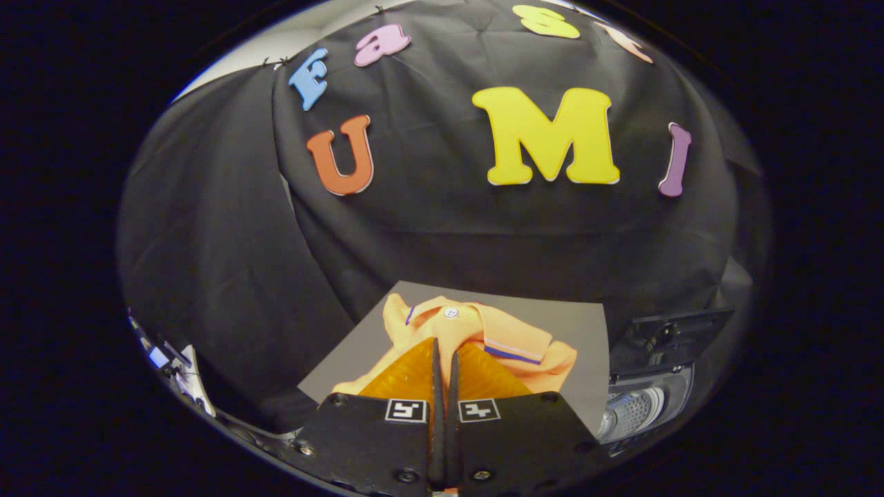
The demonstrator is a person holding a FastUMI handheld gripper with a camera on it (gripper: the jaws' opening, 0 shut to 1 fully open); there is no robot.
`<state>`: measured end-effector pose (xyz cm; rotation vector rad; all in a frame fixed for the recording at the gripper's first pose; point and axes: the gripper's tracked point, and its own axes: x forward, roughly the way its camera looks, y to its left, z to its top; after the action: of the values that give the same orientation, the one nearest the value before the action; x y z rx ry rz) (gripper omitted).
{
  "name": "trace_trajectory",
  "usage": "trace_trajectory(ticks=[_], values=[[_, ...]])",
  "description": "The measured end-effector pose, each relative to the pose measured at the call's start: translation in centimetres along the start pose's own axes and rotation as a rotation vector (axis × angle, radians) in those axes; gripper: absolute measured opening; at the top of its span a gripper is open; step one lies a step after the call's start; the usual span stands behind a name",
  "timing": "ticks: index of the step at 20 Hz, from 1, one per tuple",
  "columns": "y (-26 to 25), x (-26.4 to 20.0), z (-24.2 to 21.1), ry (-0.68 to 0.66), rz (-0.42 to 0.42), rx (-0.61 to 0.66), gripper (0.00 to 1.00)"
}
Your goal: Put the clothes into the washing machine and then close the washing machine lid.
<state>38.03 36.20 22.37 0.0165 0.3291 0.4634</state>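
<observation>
An orange polo shirt (483, 328) with a white button and a striped collar is bunched up over a grey surface (580, 331). My gripper (445, 355) is shut on the shirt, with the two fingers pressed nearly together and a fold of the cloth pinched at their tips. The fabric bulges up just ahead of the fingers and on both sides of them. To the right of the fingers stands the small washing machine (642, 411), its perforated metal drum visible. Its dark lid (666, 338) is raised above the opening.
The black cloth wall (428, 228) rises right behind the grey surface and drapes down on the left. Some light-coloured equipment (173, 366) shows low at the far left.
</observation>
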Motion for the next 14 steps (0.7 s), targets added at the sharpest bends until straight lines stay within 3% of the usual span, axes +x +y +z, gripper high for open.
trace_trajectory(ticks=[8, 14], values=[[1.2, -15.0, 7.2, -0.291, 0.042, -0.05, 0.04], [-1.6, -27.0, 10.8, -0.441, -0.016, -0.076, 0.04]])
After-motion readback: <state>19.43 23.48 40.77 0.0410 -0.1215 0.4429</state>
